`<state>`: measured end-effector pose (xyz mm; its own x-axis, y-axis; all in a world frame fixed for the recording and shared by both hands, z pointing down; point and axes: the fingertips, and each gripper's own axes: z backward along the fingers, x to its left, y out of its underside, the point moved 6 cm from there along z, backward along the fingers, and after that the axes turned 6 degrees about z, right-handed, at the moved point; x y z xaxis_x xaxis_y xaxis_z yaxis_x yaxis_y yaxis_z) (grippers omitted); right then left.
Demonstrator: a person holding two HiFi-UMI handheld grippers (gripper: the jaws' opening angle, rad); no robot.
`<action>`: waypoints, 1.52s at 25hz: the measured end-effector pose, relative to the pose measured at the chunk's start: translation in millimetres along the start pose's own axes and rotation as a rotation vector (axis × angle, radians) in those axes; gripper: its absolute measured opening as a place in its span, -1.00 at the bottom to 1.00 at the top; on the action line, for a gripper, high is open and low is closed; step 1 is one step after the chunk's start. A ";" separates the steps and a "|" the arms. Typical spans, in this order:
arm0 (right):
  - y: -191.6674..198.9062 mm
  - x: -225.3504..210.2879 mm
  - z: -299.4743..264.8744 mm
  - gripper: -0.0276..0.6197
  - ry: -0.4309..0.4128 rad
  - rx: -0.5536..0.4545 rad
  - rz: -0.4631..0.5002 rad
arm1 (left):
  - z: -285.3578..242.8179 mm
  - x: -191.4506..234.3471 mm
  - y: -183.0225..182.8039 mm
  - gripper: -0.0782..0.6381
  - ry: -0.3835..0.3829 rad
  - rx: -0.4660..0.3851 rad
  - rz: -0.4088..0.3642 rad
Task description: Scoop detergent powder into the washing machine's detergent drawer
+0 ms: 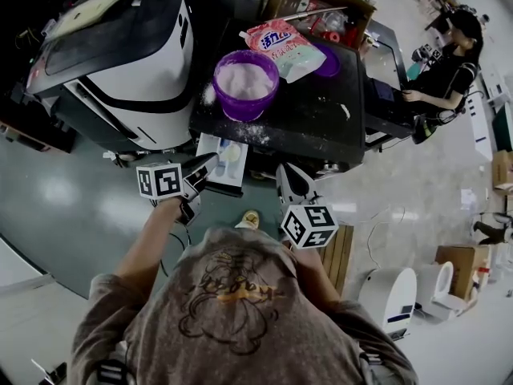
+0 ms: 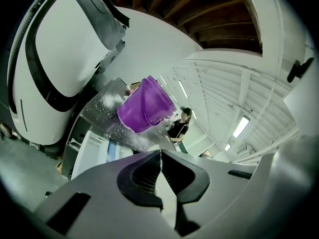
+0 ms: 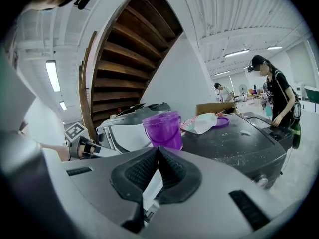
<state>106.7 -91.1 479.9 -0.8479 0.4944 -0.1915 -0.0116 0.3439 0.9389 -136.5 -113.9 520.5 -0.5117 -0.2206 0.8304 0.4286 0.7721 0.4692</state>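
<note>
The left tool (image 1: 208, 165) and right tool (image 1: 293, 181) are closed and empty. The purple bucket (image 1: 245, 84) sits ahead; the open detergent drawer (image 1: 212, 146) lies just beside the left tool.

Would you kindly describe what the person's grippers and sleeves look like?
Both the left gripper and right gripper have pale grey jaws with black ribbed pads; each carries a white cube with black square markers. The person wears a brown short-sleeved T-shirt.
</note>
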 end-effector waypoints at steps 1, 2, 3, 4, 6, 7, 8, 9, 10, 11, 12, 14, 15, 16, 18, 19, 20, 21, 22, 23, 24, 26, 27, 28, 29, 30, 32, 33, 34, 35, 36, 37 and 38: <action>0.9 -0.9 0.8 -0.92 0.003 0.001 0.000 | -1.7 2.6 2.9 -0.72 -0.012 0.006 -0.012; 1.6 -1.8 1.8 -0.92 0.006 0.002 -0.001 | -3.4 4.8 5.7 -0.72 -0.026 0.013 -0.024; 2.4 -2.6 3.1 -0.92 0.009 0.004 -0.002 | -5.2 6.7 8.3 -0.72 -0.039 0.020 -0.036; 3.4 -3.1 4.4 -0.92 0.011 0.006 -0.004 | -6.9 8.5 10.9 -0.72 -0.053 0.027 -0.047; 5.9 -3.8 6.7 -0.92 0.014 0.011 -0.007 | -9.9 12.2 15.0 -0.72 -0.085 0.040 -0.080; 7.4 -4.0 7.6 -0.92 0.015 0.014 -0.007 | -11.4 14.1 16.8 -0.72 -0.104 0.046 -0.104; 8.8 -4.3 8.4 -0.92 0.015 0.016 -0.007 | -13.1 15.4 18.7 -0.72 -0.124 0.055 -0.132; 10.0 -4.5 9.1 -0.92 0.015 0.018 -0.007 | -15.0 16.2 21.0 -0.72 -0.142 0.066 -0.163; 11.0 -4.7 9.7 -0.92 0.016 0.019 -0.008 | -17.0 16.6 23.2 -0.72 -0.158 0.077 -0.197; 11.5 -4.9 10.4 -0.92 0.016 0.021 -0.009 | -18.8 16.8 25.3 -0.72 -0.174 0.089 -0.230; 11.8 -5.2 11.2 -0.92 0.015 0.022 -0.009 | -20.5 16.7 27.4 -0.72 -0.187 0.100 -0.261; 12.7 -6.2 13.7 -0.92 0.017 0.025 -0.010 | -23.6 16.0 31.8 -0.72 -0.209 0.120 -0.319; 13.3 -6.6 15.1 -0.92 0.019 0.027 -0.011 | -24.9 15.8 34.0 -0.72 -0.222 0.130 -0.349; 14.2 -7.2 16.5 -0.92 0.021 0.028 -0.012 | -26.1 15.6 36.3 -0.72 -0.235 0.139 -0.380; 16.5 -8.6 19.5 -0.92 0.026 0.031 -0.014 | -29.0 15.4 40.6 -0.72 -0.259 0.156 -0.444; 17.7 -9.5 20.9 -0.92 0.029 0.032 -0.015 | -30.5 15.3 42.8 -0.72 -0.270 0.163 -0.478; 18.7 -10.2 22.2 -0.92 0.032 0.033 -0.017 | -32.0 15.3 44.9 -0.72 -0.281 0.171 -0.510; 19.6 -10.8 23.5 -0.92 0.035 0.034 -0.017 | -33.2 15.2 46.8 -0.72 -0.291 0.177 -0.540; 20.4 -11.2 24.7 -0.92 0.037 0.035 -0.018 | -34.3 14.9 48.3 -0.72 -0.298 0.182 -0.565; 20.9 -11.6 25.9 -0.92 0.040 0.037 -0.018 | -35.3 14.5 49.5 -0.72 -0.304 0.185 -0.587; 21.3 -12.1 27.1 -0.92 0.042 0.038 -0.019 | -36.5 14.1 50.5 -0.72 -0.308 0.187 -0.606; 22.0 -13.3 29.3 -0.92 0.047 0.039 -0.021 | -38.8 13.6 52.2 -0.72 -0.317 0.190 -0.638; 22.6 -14.0 30.6 -0.92 0.050 0.040 -0.022 | -39.8 13.5 53.3 -0.72 -0.321 0.192 -0.653; 23.4 -14.7 31.9 -0.92 0.054 0.041 -0.023 | -40.7 13.5 54.5 -0.72 -0.325 0.194 -0.669; 24.1 -15.3 33.1 -0.92 0.057 0.043 -0.024 | -41.5 13.5 55.7 -0.72 -0.330 0.197 -0.685; 24.7 -15.9 34.3 -0.92 0.060 0.044 -0.025 | -42.3 13.5 56.7 -0.72 -0.334 0.201 -0.703; 25.8 -16.8 36.1 -0.92 0.065 0.045 -0.027 | -43.6 13.3 58.2 -0.72 -0.343 0.205 -0.741; 26.6 -17.2 36.9 -0.92 0.068 0.045 -0.029 | -44.1 13.2 58.7 -0.72 -0.346 0.205 -0.759; 27.6 -17.5 37.6 -0.92 0.071 0.046 -0.030 | -44.8 13.1 59.3 -0.72 -0.348 0.205 -0.777; 28.7 -17.8 38.2 -0.92 0.073 0.048 -0.032 | -45.5 13.0 59.9 -0.72 -0.351 0.206 -0.799; 29.9 -17.9 38.9 -0.92 0.075 0.049 -0.034 | -46.2 12.9 60.4 -0.72 -0.355 0.209 -0.827; 31.1 -18.0 39.5 -0.92 0.077 0.051 -0.036 | -46.9 13.0 60.9 -0.72 -0.362 0.213 -0.859; 32.1 -17.9 40.1 -0.92 0.079 0.052 -0.038 | -47.4 13.0 61.7 -0.72 -0.369 0.219 -0.893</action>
<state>142.8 -56.9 502.0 -0.8863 0.4168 -0.2017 -0.0187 0.4029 0.9151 -81.4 -97.5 574.5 -0.7960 -0.6042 0.0359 -0.3551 0.5142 0.7807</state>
